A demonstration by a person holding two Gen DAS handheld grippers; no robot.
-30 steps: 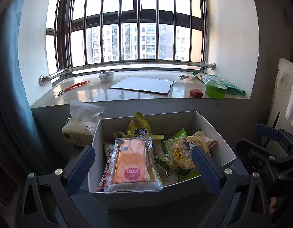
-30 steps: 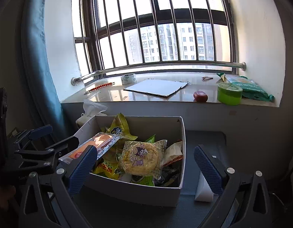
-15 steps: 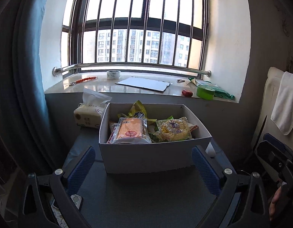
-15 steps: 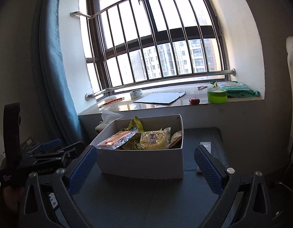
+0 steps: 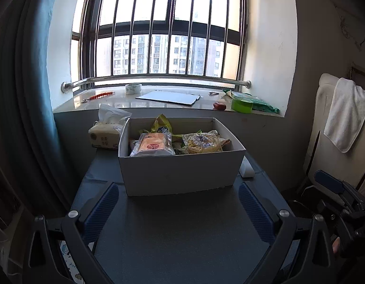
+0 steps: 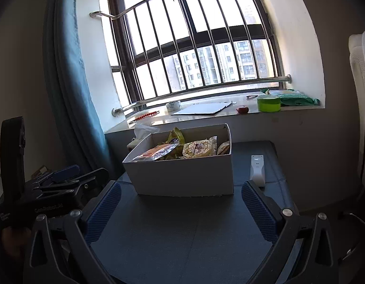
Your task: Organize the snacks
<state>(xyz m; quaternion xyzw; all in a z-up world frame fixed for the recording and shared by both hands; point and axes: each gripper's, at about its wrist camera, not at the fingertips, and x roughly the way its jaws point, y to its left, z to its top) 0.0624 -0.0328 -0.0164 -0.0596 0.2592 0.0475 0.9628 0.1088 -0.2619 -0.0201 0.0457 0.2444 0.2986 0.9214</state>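
Note:
A white cardboard box stands on the dark table, filled with several snack packets. An orange cake in clear wrap lies on top at the left, a yellow round snack packet at the right, and a yellow-green bag stands at the back. My left gripper is open and empty, held back from the box's near side. My right gripper is open and empty, also short of the box.
A tissue pack sits left of the box. A white remote lies right of it. The windowsill holds a tape roll, a board, a red object and a green tub. A blue curtain hangs at the left.
Both grippers have drawn back and away from the box, which now looks smaller and farther. Both stay open and empty.

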